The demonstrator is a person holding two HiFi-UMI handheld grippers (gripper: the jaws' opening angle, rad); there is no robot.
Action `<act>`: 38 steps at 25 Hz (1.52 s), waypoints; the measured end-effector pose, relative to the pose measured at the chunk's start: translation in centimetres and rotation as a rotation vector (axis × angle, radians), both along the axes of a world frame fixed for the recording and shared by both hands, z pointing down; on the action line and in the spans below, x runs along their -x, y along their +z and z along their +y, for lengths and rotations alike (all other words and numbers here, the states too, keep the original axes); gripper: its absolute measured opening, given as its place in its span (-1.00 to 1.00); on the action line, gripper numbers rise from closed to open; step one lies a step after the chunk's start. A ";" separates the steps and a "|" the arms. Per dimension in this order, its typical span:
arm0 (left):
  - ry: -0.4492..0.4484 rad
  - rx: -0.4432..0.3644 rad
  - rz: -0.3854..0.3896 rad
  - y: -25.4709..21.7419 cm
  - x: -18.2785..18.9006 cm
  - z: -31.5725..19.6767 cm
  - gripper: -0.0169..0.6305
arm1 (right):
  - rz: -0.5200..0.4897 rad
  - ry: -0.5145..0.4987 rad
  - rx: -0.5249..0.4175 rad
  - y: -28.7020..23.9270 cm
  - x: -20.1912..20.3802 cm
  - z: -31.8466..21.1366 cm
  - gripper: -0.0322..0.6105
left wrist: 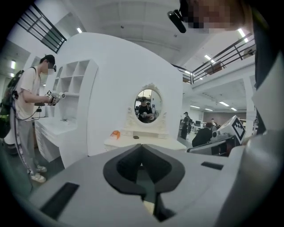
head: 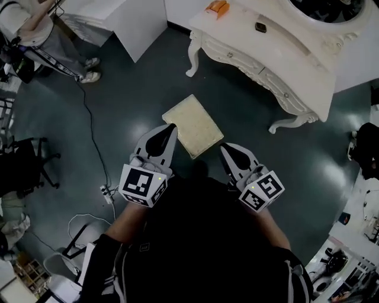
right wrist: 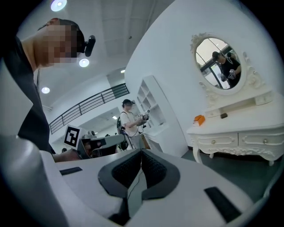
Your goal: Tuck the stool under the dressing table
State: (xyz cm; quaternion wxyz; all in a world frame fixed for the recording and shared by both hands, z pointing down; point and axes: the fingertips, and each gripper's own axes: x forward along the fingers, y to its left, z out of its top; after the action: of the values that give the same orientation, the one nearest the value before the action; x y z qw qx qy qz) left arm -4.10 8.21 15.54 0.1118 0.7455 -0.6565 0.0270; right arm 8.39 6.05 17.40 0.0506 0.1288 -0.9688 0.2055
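Note:
In the head view the cream-cushioned stool (head: 193,124) stands on the dark floor, apart from the white dressing table (head: 278,56) at the upper right. My left gripper (head: 170,128) is shut and empty, its tips over the stool's near left corner. The right gripper (head: 225,148), also shut and empty, hangs just off the stool's near right corner. The left gripper view looks level at the dressing table (left wrist: 144,142) with its oval mirror (left wrist: 147,105). From the right gripper view the dressing table (right wrist: 239,133) fills the right side.
A white partition (head: 127,23) stands beyond the stool at upper left. Another person (head: 44,35) with grippers stands at the far left, and cables (head: 92,136) trail over the floor. An orange thing (head: 217,7) and a small dark thing (head: 260,26) lie on the tabletop.

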 end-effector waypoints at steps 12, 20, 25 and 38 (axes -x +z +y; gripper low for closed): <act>0.440 0.085 -0.031 2.5 6.6 -7.4 -0.93 | -0.043 0.473 0.005 0.3 7.0 -4.7 -0.84; 0.684 0.077 -0.046 1.7 8.1 -9.5 -0.93 | -0.082 0.732 0.018 0.2 8.8 -2.9 -0.84; 0.734 0.082 -0.043 2.1 6.3 -9.4 -0.93 | -0.096 0.829 0.023 0.5 6.0 -1.2 -0.84; 0.894 0.161 -0.061 8.0 5.2 -10.8 -0.93 | -0.023 0.979 0.109 5.8 5.4 -0.9 -0.84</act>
State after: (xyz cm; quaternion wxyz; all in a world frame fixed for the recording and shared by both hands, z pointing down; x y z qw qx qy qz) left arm -9.25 -2.56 23.51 0.1273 0.9436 -0.2690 0.1454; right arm 2.95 5.20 23.19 -0.0559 0.5639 -0.7828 0.2570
